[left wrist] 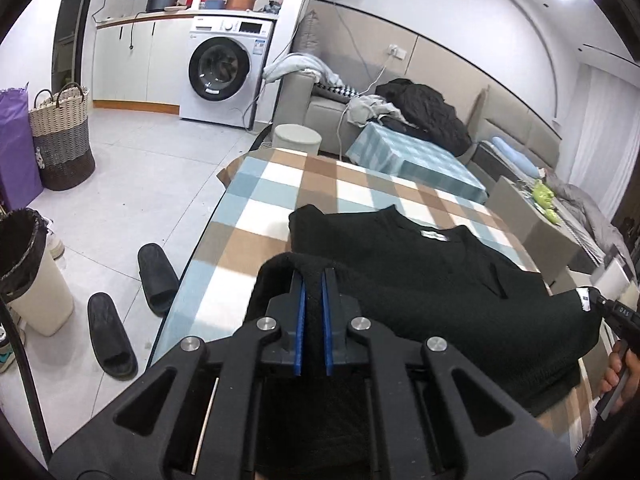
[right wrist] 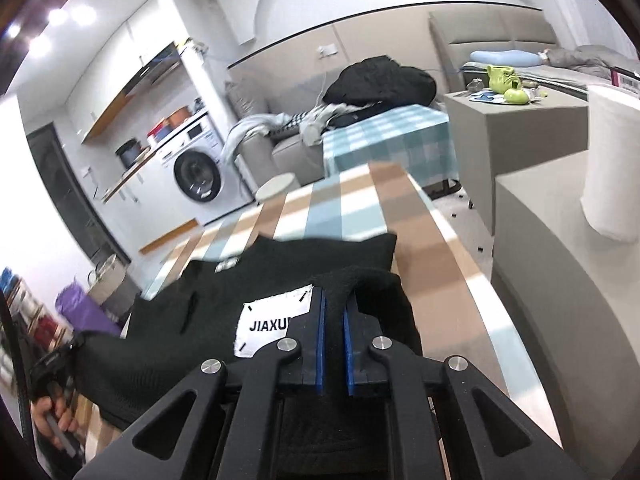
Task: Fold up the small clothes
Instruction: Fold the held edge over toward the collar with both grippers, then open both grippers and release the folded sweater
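Note:
A black knit garment (left wrist: pixel 420 264) lies across a table covered by a brown, white and blue checked cloth (left wrist: pixel 280 184). My left gripper (left wrist: pixel 314 276) is shut on a fold of the garment's near left edge, the black fabric pinched between the blue pads. My right gripper (right wrist: pixel 335 296) is shut on the garment (right wrist: pixel 168 320) at its near right edge, beside a white label (right wrist: pixel 272 320) that reads JIAXU. Both held edges are lifted off the cloth (right wrist: pixel 360 208). In the left wrist view the right gripper's tip (left wrist: pixel 612 312) shows at the far right, on the label corner.
Left of the table lie two black slippers (left wrist: pixel 132 300), a bin with a black liner (left wrist: pixel 28 272) and a woven basket (left wrist: pixel 62 136) on the tiled floor. Behind stand a washing machine (left wrist: pixel 222 76), a grey sofa with clothes (left wrist: pixel 420 108) and a teal checked stool (left wrist: pixel 416 160). A grey cabinet (right wrist: pixel 560 240) borders the right.

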`<state>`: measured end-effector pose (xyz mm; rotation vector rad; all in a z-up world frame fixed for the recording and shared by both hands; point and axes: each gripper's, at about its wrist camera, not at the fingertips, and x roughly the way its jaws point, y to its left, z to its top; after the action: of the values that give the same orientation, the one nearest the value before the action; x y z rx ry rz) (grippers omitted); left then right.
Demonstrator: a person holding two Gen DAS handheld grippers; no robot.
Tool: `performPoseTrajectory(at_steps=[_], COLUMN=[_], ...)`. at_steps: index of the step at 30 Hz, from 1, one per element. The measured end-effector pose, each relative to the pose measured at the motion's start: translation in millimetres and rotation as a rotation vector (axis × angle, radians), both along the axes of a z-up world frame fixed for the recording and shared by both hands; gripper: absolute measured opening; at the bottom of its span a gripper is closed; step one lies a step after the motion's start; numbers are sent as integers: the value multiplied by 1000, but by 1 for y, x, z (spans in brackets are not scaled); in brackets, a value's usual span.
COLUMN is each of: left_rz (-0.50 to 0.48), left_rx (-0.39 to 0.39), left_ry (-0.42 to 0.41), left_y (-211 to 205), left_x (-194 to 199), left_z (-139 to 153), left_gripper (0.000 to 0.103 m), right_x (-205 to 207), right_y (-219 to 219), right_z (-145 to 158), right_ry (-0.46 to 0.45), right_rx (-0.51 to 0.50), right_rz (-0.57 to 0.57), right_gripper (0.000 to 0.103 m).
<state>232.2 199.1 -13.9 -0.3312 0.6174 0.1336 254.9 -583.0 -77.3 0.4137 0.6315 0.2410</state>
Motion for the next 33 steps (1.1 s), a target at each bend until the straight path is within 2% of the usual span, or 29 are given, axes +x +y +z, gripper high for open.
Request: performPoseTrajectory(at_steps=[2, 4, 7, 10, 11, 12, 15, 18, 23, 28, 30, 31, 32, 33], left_rz=[5, 16, 44, 68, 77, 83, 79, 61, 31, -2, -17, -11, -20, -23], left_rx=[-10, 14, 13, -5, -6, -6, -6, -6, -38, 10, 15, 47, 66, 75], left_ry=[34, 92, 174, 170, 169, 166, 170, 216, 267, 284, 273, 271, 262, 257], left_y=[2, 3, 7, 12, 12, 12, 10, 3, -7, -25, -31, -35, -37, -38], left_x=[14, 26, 33, 22, 17, 13, -9, -37, -66, -78, -79, -79, -78, -78], left_z=[-7, -20, -36, -41, -41, -42, -43, -50, -62, -71, -73, -73, -71, -70], left_gripper=[5, 6, 16, 37, 50, 56, 58, 58, 58, 58, 37, 32, 18, 9], right_x=[16, 29, 38, 26, 20, 13, -18, -43, -72, -79, -76, -76, -75, -73], right_y=[5, 10, 9, -6, -10, -13, -21, -21, -24, -15, -7, -2, 2, 6], right_z=[-7, -20, -37, -43, -43, -43, -41, -44, -62, -68, -71, -70, -68, -67], right_ry=[34, 85, 174, 192, 197, 202, 206, 219, 281, 273, 279, 272, 264, 256], right_rx=[-16, -30, -46, -7, -6, -6, -9, -35, -23, -10, -27, -55, -74, -90], right_rz=[-11, -26, -43, -43, -48, -56, -34, -2, 20, 61, 84, 87, 97, 112], right_gripper=[7, 8, 21, 34, 40, 43, 43, 44, 44, 44, 44, 43, 43, 39])
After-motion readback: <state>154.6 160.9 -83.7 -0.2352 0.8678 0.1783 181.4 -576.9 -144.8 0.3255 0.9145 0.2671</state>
